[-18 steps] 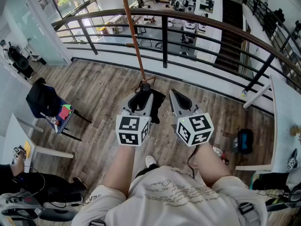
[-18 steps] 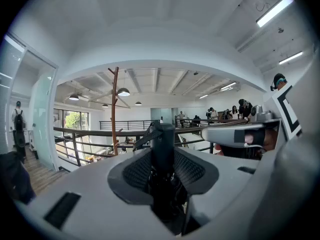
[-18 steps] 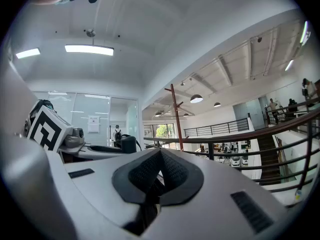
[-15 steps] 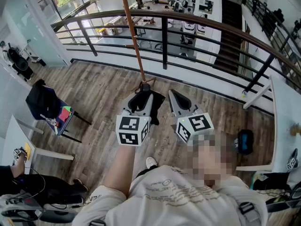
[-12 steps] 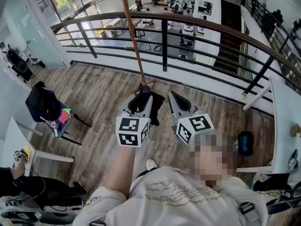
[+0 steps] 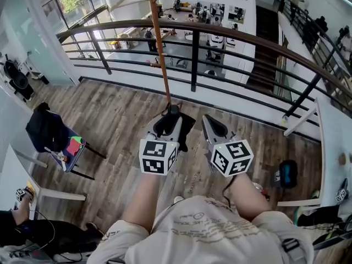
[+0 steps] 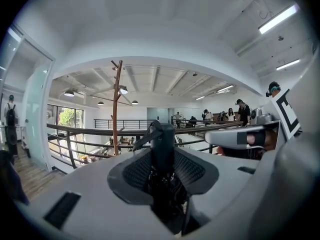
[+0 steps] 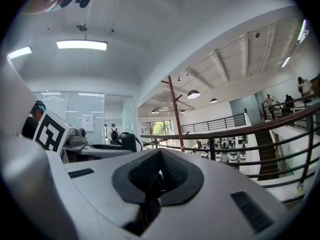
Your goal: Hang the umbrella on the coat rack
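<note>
A folded black umbrella (image 6: pixel 186 126) hangs from my left gripper (image 6: pixel 171 114), which is shut on its handle. In the left gripper view the handle (image 7: pixel 162 144) stands upright between the ribbed pads, its strap loop sticking out at the top. The coat rack, a thin brown pole (image 6: pixel 159 48) with branch-like pegs, rises just ahead of that gripper; its pole (image 7: pixel 116 114) shows left of the handle. My right gripper (image 6: pixel 209 120) is held level beside the left one, its jaws closed to a point with nothing between them (image 8: pixel 160 156). The rack (image 8: pixel 175 114) stands ahead of it.
A dark curved railing (image 6: pixel 192 29) runs across right behind the rack, with a lower floor beyond. A chair with a black bag (image 6: pixel 49 128) stands at the left. At the right there is a white table edge (image 6: pixel 330 147), with a black object (image 6: pixel 286 172) on the floor.
The head view has tipped up slightly and the grippers sit a little lower in it. Both stay side by side, and the left one's grip on the umbrella is unchanged.
</note>
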